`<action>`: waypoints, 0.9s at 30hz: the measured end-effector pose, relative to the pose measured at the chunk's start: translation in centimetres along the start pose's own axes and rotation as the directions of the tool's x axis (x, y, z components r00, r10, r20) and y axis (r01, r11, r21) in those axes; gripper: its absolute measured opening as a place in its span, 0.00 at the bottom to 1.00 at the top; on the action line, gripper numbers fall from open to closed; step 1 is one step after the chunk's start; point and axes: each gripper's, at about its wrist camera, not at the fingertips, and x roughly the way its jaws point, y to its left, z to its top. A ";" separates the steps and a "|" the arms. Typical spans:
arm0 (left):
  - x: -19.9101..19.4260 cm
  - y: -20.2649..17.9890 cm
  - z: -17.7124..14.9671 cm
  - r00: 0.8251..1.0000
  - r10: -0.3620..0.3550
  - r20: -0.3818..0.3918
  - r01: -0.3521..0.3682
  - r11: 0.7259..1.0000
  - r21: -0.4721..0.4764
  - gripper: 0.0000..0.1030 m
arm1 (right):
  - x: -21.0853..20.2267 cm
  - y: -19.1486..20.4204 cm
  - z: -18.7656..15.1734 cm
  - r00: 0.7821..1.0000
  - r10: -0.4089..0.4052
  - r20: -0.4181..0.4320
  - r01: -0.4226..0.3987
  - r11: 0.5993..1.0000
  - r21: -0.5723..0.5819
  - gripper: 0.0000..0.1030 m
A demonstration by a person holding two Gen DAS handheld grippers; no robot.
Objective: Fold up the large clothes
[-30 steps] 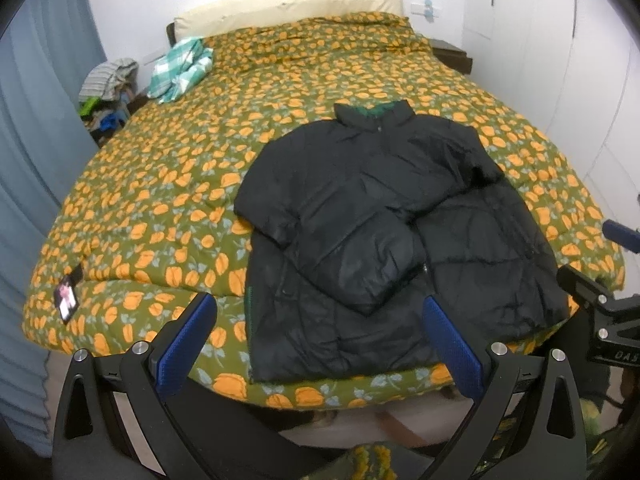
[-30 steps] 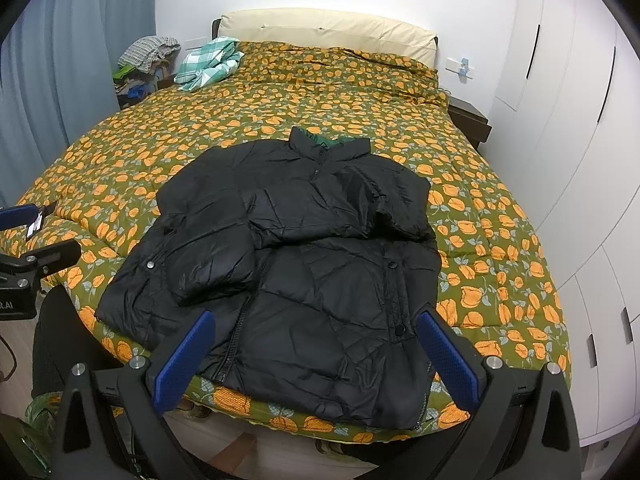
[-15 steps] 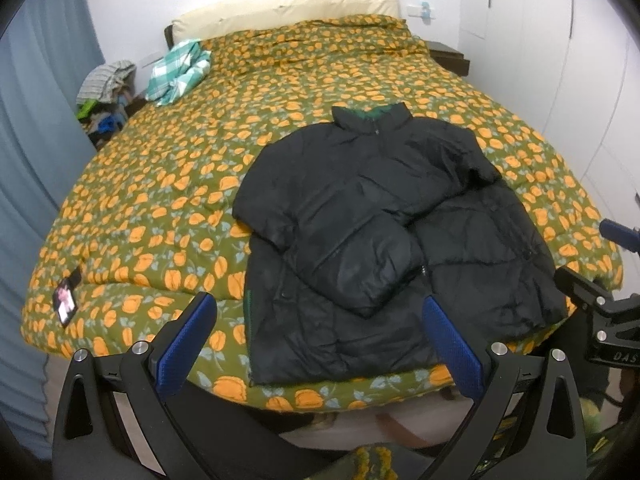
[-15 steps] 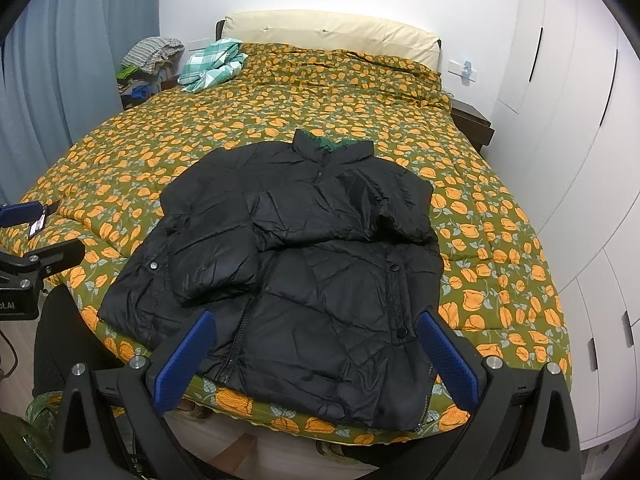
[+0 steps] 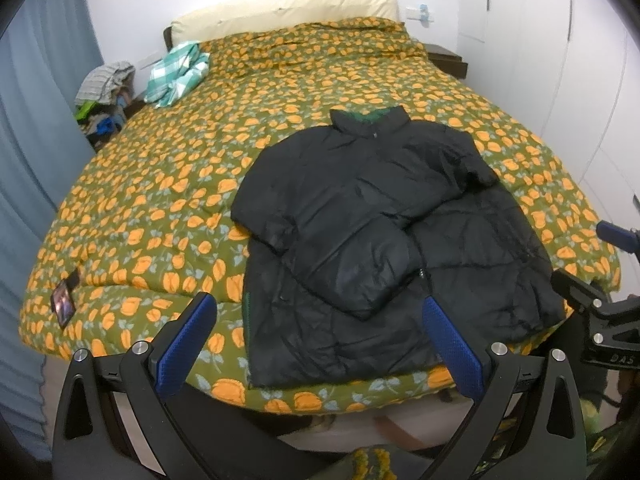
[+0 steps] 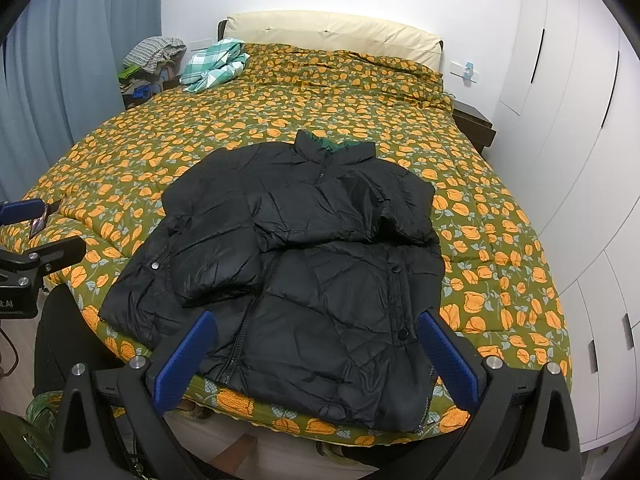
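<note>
A big bed (image 5: 168,184) is seen, covered by a green quilt (image 6: 280,120) with orange flowers. A cream headboard (image 6: 332,32) stands at the far end. White cupboard doors (image 6: 568,128) are seen on the right side, and a blue curtain (image 6: 80,60) on the left.

A black puffy jacket (image 5: 384,240) is laid flat on the quilt, close to the near edge of the bed. Its collar is pointed toward the headboard, and its bottom edge lies just at the bed's edge. Both sleeves are folded in across the front.

A green and white checked cloth (image 5: 178,72) is bunched up at the far left corner of the bed. A pile of clothes (image 6: 154,60) is seen beside the bed there. A small dark phone (image 5: 64,302) lies on the quilt near the left edge.

The left gripper (image 5: 318,344) is held above the near edge, with its jaws spread wide and nothing between them. The right gripper (image 6: 318,356) is held the same way, jaws spread wide, nothing touched.
</note>
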 end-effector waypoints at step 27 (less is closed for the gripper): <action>1.1 0.0 -0.6 0.999 -0.018 -0.044 0.018 1.000 -0.002 0.99 | 0.3 0.6 -0.2 1.000 0.002 -0.014 -0.002 1.000 0.006 1.00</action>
